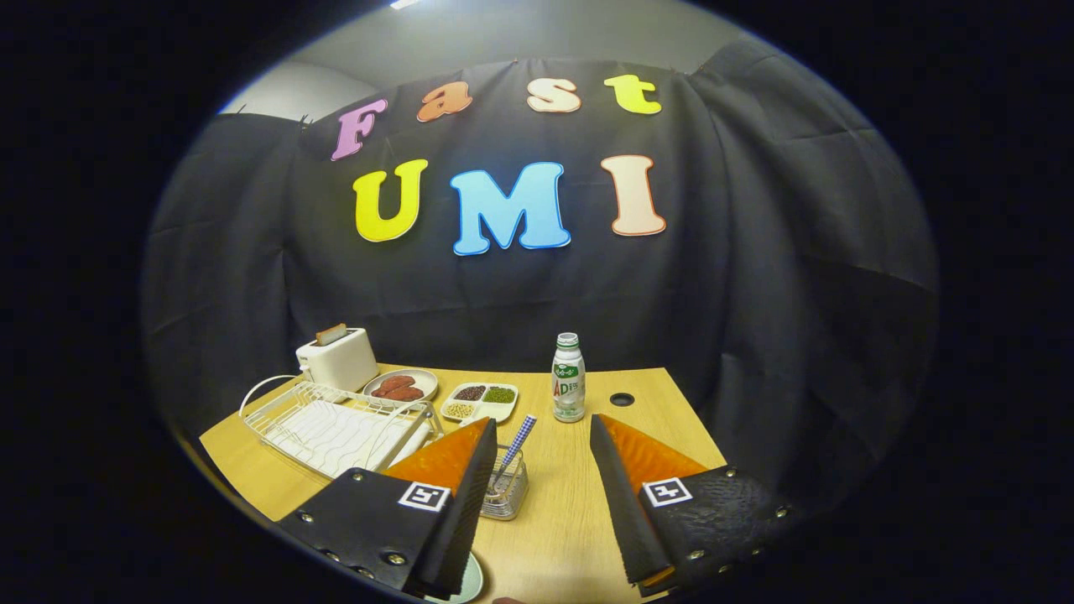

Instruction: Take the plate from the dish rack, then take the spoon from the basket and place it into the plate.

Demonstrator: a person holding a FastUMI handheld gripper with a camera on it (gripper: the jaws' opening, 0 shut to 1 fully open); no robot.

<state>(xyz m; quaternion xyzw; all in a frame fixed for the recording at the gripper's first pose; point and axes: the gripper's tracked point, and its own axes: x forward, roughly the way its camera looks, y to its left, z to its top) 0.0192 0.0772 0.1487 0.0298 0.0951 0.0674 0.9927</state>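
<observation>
Wooden tabletop (579,520) lies under the gripper (541,436), whose fingers stand wide apart and hold nothing, seemingly lined up toward the small clear basket (506,491) just ahead, where the spoon (513,449) with its checked handle stands upright. Half hidden beneath one finger beside that basket, a pale plate (466,585) looks already set down; beyond the basket to the left sits the white dish rack (331,428), its contents hard to make out.
</observation>
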